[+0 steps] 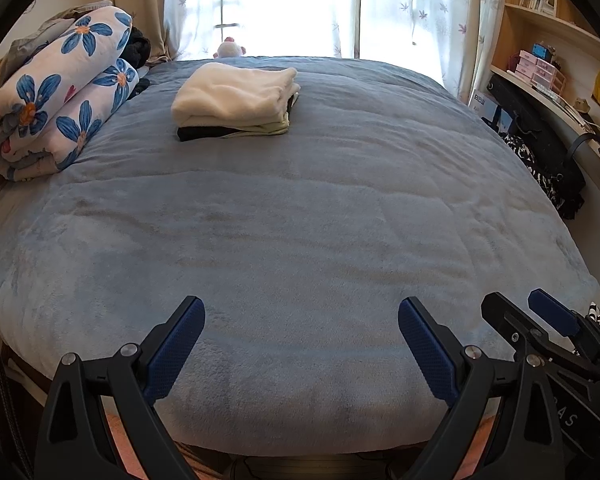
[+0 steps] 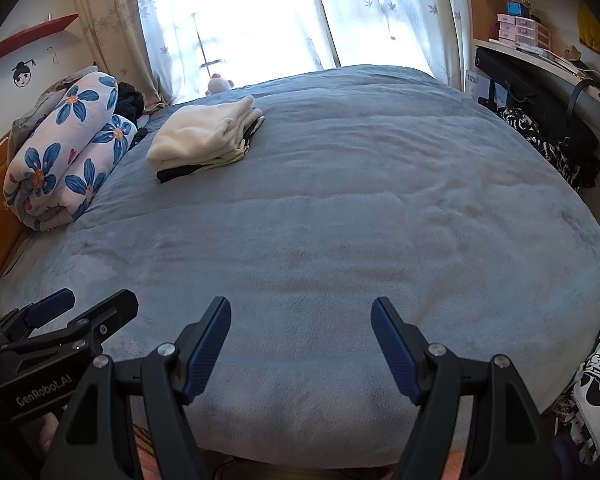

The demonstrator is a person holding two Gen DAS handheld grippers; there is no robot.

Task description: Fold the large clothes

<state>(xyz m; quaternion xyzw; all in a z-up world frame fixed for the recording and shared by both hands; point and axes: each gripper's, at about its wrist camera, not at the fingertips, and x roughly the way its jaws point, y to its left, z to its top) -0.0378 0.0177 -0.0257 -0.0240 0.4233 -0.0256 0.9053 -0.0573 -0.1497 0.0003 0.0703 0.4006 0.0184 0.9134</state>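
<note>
The left gripper [image 1: 302, 338] hangs over the near edge of the bed with its 2 blue-padded jaws spread wide and nothing between them. Just beside it, the right gripper [image 2: 301, 340] does the same: jaws apart, empty, tilted down toward the blanket. Both sit side by side at the foot of the bed, which reads as a ready stance between garments, not a grasp in progress.

Under them spreads the blue fleece blanket [image 1: 300, 208], smooth and bare across its middle, a broad flat surface well suited to laying out a large garment. Further up, toward the window, a stack of folded clothes [image 1: 236, 98] rests on it: a cream piece on top, a pale one under it, a dark one at the bottom. It is probably parked there to keep the working area free.

At the right edge of the bed, a black-and-white patterned garment [image 2: 596, 380] hangs close to the right gripper; it looks like the likeliest next piece, though that is a guess. A rolled floral quilt [image 1: 56, 96] lies against the headboard on the left.
</note>
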